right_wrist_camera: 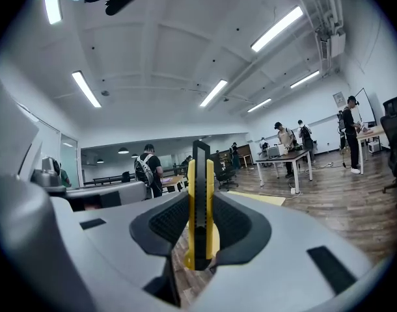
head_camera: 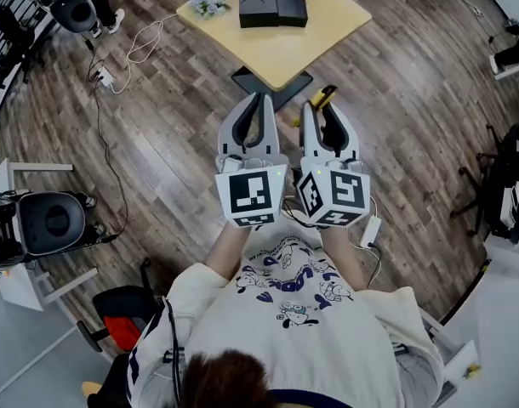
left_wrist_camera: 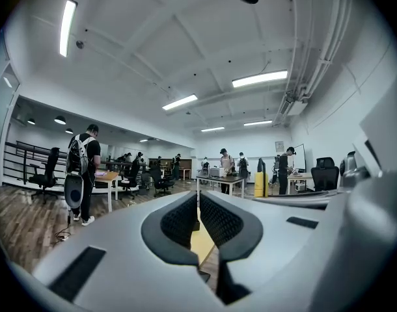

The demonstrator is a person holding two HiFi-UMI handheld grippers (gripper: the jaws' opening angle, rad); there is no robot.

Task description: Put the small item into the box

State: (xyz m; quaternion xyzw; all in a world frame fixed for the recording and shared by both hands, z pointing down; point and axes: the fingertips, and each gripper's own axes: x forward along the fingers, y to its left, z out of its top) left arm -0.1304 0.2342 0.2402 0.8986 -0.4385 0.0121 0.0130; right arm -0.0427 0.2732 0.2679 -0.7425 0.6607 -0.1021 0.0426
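Note:
A black box (head_camera: 272, 2) lies open on the yellow table (head_camera: 285, 49) ahead of me, its lid beside it. Both grippers are held level in front of my body, short of the table. My right gripper (head_camera: 321, 109) is shut on a yellow and black utility knife (right_wrist_camera: 200, 200), which stands upright between the pads and sticks out past the fingertips (head_camera: 326, 96). My left gripper (head_camera: 261, 100) is shut with nothing in it; a thin slit between its pads shows a strip of the yellow table (left_wrist_camera: 202, 246).
A small bunch of flowers (head_camera: 208, 2) lies on the table's left corner. Cables and a power strip (head_camera: 105, 76) trail over the wooden floor at left. Office chairs (head_camera: 51, 221) stand at left. Several people stand at desks far off (left_wrist_camera: 84, 168).

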